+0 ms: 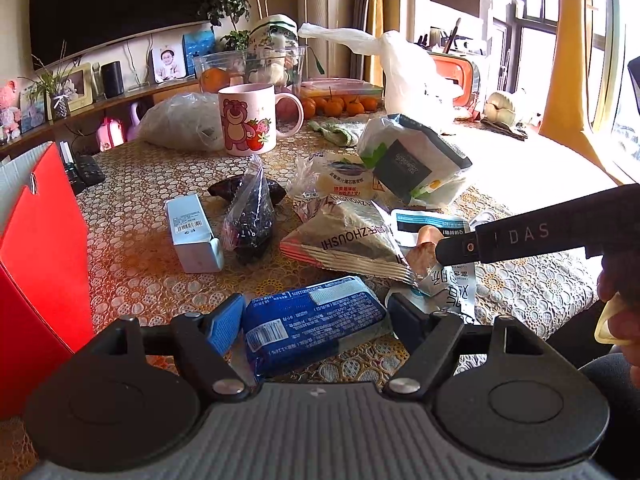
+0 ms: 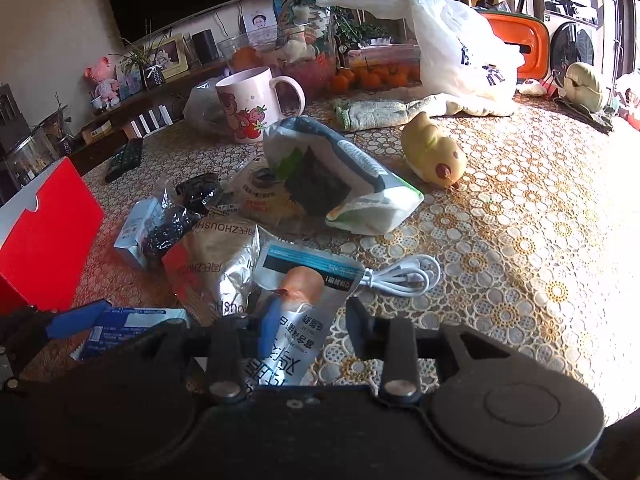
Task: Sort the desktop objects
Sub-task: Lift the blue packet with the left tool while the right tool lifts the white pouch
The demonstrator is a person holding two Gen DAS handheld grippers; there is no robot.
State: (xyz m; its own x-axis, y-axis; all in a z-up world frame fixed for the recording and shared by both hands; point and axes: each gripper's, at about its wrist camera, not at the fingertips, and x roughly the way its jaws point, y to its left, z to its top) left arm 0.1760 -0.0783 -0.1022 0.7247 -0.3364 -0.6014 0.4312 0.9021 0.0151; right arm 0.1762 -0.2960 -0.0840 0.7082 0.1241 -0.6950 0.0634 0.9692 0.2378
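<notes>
Jaws: left gripper [image 1: 316,318] clamps the glossy blue packet [image 1: 312,322]; right gripper [image 2: 310,320] parted around a crinkly pouch [image 2: 298,300].

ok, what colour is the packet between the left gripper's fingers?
Dark blue with white print and a barcode, on the blue packet; clearest in the left wrist view.

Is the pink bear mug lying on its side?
No, the pink bear mug stands upright on the table, handle to the right.

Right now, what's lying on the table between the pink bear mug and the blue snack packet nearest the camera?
In the left wrist view, between the pink bear mug and the blue snack packet lies a clear bag of dark beads, with a dark pouch behind it.
</notes>
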